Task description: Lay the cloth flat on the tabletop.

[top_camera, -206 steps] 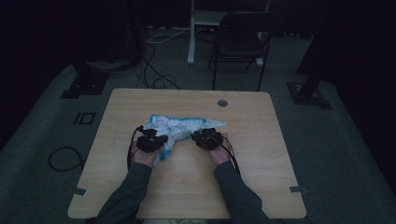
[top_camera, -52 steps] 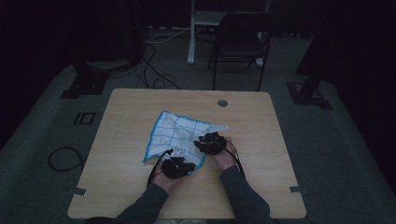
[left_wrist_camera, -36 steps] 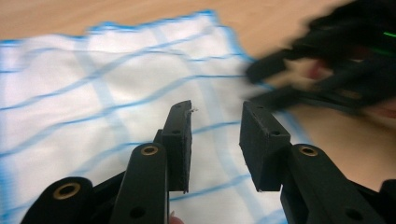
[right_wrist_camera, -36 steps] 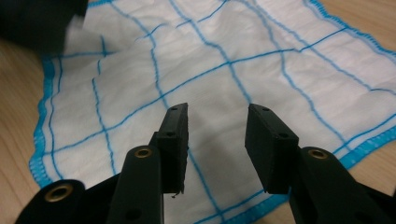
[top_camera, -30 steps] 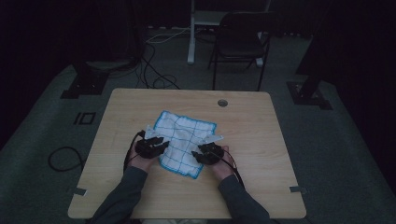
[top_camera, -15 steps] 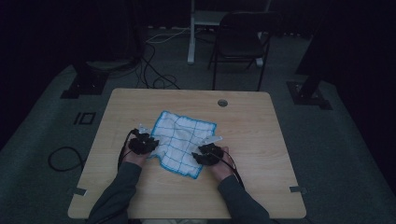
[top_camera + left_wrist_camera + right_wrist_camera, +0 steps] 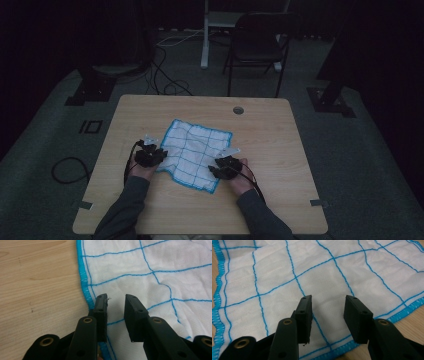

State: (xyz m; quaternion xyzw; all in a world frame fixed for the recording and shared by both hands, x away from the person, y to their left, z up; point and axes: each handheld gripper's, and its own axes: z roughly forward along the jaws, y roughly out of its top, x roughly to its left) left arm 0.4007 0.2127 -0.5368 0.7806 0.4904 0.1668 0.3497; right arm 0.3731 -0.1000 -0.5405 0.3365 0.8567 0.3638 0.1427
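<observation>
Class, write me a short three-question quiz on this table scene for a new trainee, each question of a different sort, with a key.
1. True or false: the cloth lies spread flat on the table.
2. Multiple choice: the grid lines and hem of the cloth are A) red, B) blue, C) green.
3. Fill in: the left gripper has its jaws ____ over the cloth's edge, and the right gripper has its jaws likewise.

Key: 1 true; 2 B; 3 open.
</observation>
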